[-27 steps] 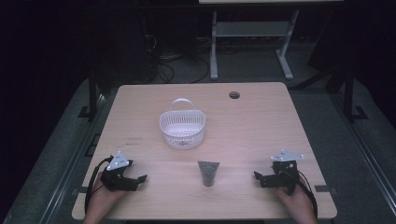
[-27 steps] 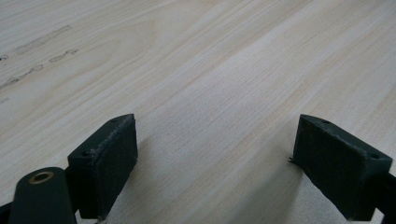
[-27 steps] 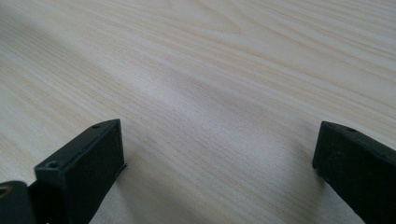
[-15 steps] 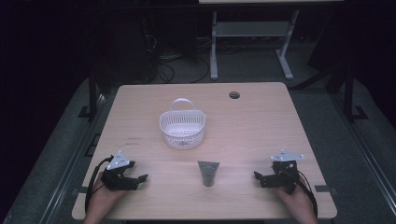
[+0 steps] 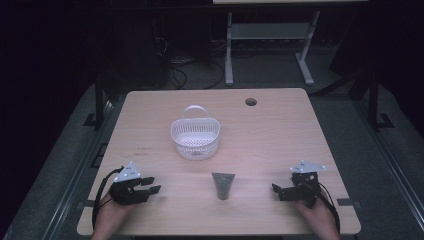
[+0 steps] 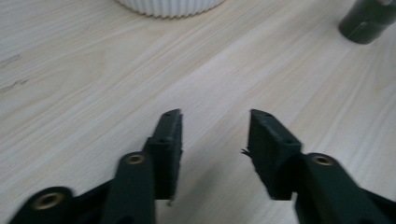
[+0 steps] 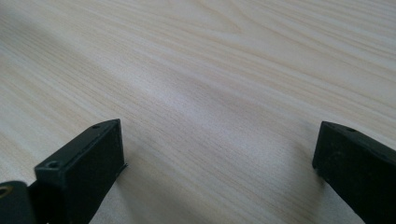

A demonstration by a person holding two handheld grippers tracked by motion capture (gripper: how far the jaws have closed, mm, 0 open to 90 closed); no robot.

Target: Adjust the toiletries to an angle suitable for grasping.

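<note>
At the near left corner of the pale wooden worktop [image 5: 280, 130] the left tool [image 5: 150, 185] rests in a hand with its jaws apart and nothing between them, a white ribbed plastic basket with a hoop handle [image 5: 195, 137] standing empty farther back near the middle. Just ahead of the near edge, between the two tools, a dark grey squeeze tube [image 5: 222, 185] lies flat and untouched, so by my judgement nothing has begun and any packing into the basket is left to do. Over at the near right the right tool [image 5: 280, 191] sits with jaws wide apart and empty, and no brand, label or writing is legible anywhere.
</note>
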